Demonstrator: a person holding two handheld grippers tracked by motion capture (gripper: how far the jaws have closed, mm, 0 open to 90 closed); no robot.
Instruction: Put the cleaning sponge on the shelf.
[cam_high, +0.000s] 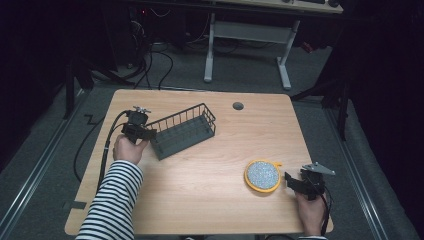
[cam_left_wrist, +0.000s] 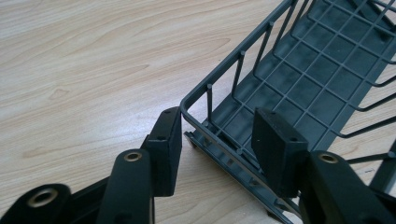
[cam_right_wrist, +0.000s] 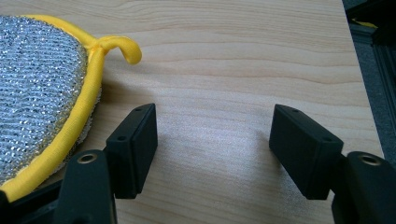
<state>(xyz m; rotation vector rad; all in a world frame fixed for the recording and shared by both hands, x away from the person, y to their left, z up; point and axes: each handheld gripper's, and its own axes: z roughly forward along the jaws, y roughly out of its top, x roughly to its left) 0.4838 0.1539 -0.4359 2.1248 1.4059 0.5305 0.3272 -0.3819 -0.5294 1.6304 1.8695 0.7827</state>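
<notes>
The dark grey wire basket (cam_high: 183, 131) lies at the tabletop's (cam_high: 210, 200) left; light and stiff, best pinched at its end rim. The left hand-held gripper (cam_left_wrist: 217, 135) straddles that rim, apparently unclosed. The right hand-held gripper (cam_right_wrist: 212, 144) gapes empty beside the soft, yellow-edged round silver scourer (cam_right_wrist: 37, 88).

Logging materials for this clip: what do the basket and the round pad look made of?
Basket: grey wire grid, matte, probably coated metal, possibly plastic. Round pad: glittery silver mesh, likely metallic scouring fibre, edged with yellow fabric trim and loop. Table: light wood-grain surface, probably laminate.
</notes>
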